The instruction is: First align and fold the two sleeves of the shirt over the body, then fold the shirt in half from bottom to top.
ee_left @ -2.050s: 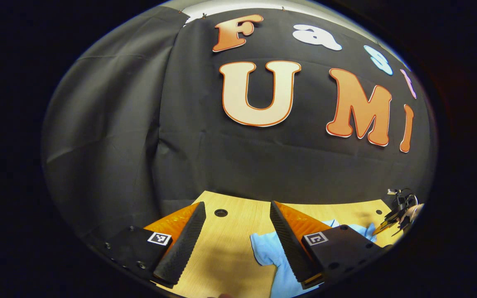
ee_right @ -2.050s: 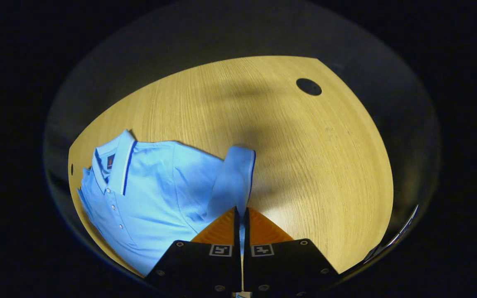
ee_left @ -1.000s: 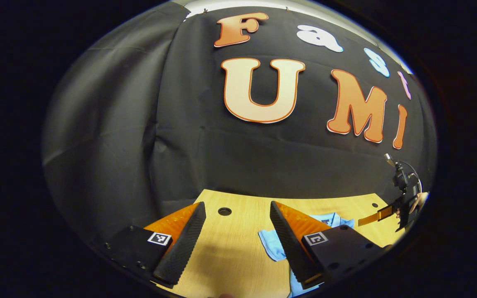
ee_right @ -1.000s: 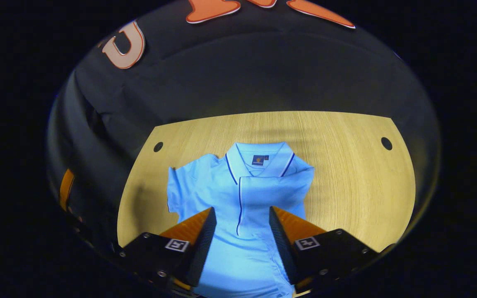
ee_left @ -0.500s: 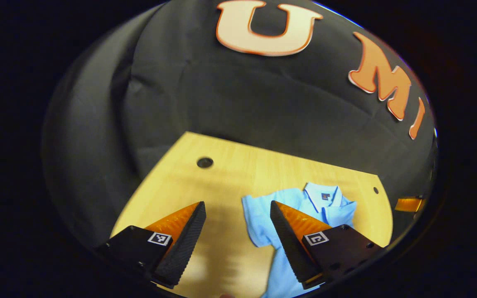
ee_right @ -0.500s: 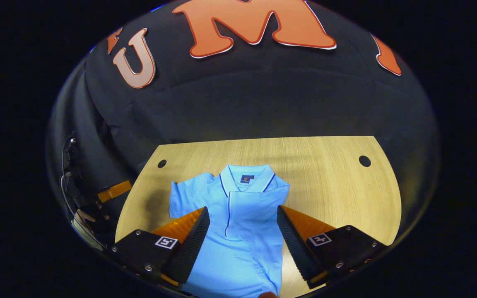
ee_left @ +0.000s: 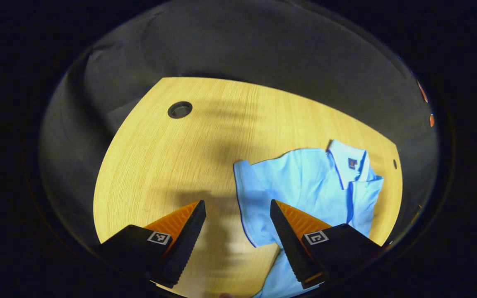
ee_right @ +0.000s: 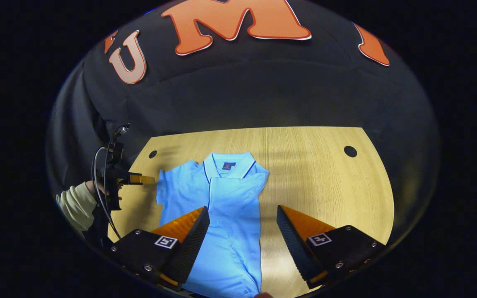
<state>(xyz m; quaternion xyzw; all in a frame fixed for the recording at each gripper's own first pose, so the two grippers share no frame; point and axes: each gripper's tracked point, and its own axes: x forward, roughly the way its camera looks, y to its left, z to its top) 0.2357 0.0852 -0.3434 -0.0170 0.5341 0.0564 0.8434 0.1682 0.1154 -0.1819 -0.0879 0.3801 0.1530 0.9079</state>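
1. The shirt [ee_right: 218,207] is laid flat on the worktop [ee_right: 317,165], collar [ee_right: 228,163] toward the booth wall. One sleeve is folded over the body beside the collar.
2. The other sleeve [ee_left: 251,198] is spread out flat, away from the collar.
3. The left tool [ee_left: 238,231] is released, held above that sleeve's hem.
4. The right tool [ee_right: 242,236] is released and empty, below the collar.
5. Risk: if body fabric is pinched with the sleeve, the shirt may be dragged and the finished fold disturbed.

Dim booth, soft shadows, fisheye edges
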